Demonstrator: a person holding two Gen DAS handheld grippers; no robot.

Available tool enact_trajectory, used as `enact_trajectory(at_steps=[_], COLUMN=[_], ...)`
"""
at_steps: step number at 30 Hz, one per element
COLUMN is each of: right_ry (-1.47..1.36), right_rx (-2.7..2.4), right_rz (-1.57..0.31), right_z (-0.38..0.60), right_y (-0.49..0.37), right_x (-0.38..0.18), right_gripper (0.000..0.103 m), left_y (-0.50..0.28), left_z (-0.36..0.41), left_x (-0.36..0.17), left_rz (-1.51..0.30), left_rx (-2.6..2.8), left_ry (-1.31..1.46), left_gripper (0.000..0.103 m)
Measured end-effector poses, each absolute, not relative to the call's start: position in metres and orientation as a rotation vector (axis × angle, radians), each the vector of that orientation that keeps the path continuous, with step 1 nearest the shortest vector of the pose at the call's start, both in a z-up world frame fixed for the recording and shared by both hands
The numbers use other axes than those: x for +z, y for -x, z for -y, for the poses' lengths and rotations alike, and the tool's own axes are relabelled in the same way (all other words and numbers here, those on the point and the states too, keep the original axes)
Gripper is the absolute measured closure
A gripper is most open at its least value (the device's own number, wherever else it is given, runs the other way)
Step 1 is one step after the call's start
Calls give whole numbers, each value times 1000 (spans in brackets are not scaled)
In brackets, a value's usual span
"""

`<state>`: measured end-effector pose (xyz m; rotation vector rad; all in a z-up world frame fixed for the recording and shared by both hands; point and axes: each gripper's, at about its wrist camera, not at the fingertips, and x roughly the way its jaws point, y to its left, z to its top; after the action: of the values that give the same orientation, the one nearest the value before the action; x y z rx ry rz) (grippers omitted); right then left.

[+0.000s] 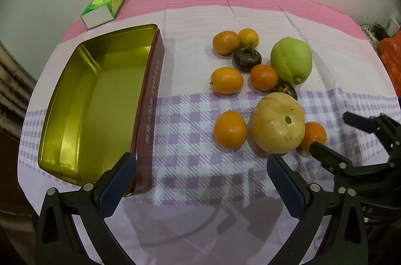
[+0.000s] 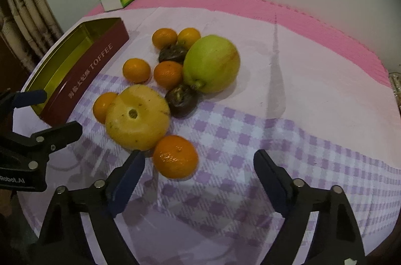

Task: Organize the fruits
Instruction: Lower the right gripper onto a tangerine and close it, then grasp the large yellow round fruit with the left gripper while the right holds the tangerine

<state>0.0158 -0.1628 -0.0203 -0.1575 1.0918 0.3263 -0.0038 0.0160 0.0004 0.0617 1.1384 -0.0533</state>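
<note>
My right claw (image 2: pixel 199 163) jaws apart, orange (image 2: pixel 175 156) just ahead between them, untouched; left claw (image 1: pixel 201 171) apart, empty.

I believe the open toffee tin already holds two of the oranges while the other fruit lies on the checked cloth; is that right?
Not quite: the toffee tin is open but empty, its gold inside bare in the left wrist view. All the oranges, such as the nearest orange, lie with the other fruit on the checked cloth.
</note>
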Motion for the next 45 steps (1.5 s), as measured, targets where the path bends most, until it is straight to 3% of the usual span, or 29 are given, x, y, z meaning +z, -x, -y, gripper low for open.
enact_trajectory(at_steps=[5,15,21,45], right_ry=[149,134,122,20], right_rx=[346,359,377,186], right_rz=[-1117,-1134,-1153,-1093], right_z=[159,150,147,207], right_y=[-17,-21,-23,-32], right_x=[-29,-38,-45,-24], right_gripper=[35,46,63,64], left_y=[3,1,1,-14], left_z=[-18,-18,-15,24], left_x=[0,-3,-4,-4], left_rz=[-1140,-1148,-1151,-1152], left_rx=[-59,-69,-79,-206], left_ry=[-51,-50,-60,-114], left_gripper=[0,0,0,0])
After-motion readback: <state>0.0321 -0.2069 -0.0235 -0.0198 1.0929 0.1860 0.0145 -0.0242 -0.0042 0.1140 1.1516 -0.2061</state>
